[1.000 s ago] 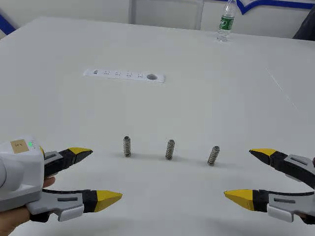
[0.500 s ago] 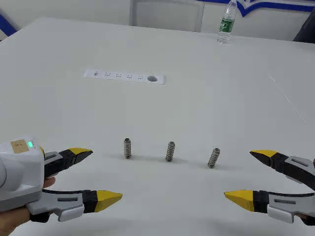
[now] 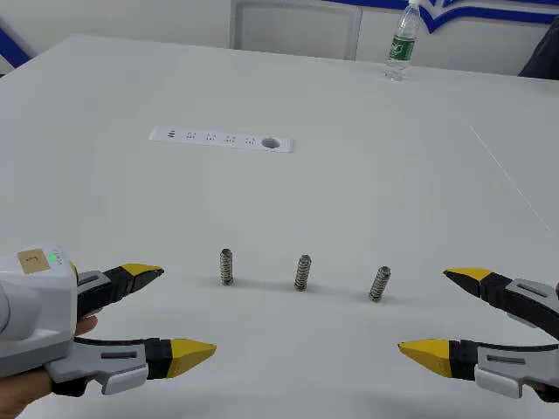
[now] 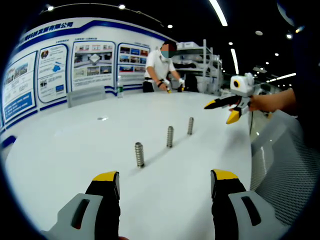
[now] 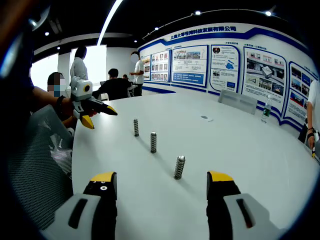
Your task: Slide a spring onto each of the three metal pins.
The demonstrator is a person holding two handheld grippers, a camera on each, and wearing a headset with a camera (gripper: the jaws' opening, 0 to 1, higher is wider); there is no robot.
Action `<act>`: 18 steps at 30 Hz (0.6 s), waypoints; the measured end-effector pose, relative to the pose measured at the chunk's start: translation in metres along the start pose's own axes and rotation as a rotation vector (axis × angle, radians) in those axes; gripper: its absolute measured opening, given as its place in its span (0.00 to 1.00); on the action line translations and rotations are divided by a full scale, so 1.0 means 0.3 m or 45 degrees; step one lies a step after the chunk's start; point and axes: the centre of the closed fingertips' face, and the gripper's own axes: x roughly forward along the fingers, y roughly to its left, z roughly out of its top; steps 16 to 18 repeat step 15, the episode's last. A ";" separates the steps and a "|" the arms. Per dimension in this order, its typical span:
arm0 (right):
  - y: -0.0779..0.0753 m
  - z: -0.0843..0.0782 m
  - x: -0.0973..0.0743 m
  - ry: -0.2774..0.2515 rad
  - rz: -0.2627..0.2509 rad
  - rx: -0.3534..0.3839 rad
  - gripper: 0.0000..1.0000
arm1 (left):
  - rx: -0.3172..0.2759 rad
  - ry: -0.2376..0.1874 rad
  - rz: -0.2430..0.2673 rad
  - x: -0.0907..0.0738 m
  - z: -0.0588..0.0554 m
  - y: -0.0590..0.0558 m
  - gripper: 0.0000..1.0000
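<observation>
Head view: three springs stand upright in a row on the white desk, the left spring, the middle spring and the right spring. The left hand-held gripper and the right hand-held gripper flank the row, both spread wide and holding nothing.

Left gripper view: the row runs away ahead, clear of its spread jaws.

Right gripper view: the row again lies ahead, untouched.

Open table around three springs
</observation>
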 end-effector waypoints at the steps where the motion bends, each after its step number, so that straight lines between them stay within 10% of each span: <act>1: -0.001 0.002 -0.001 -0.002 -0.001 0.000 0.74 | 0.000 0.000 0.000 0.000 0.000 0.000 0.76; 18: -0.002 -0.001 -0.005 -0.001 -0.009 0.007 0.74 | 0.001 -0.003 0.002 -0.002 0.004 0.004 0.75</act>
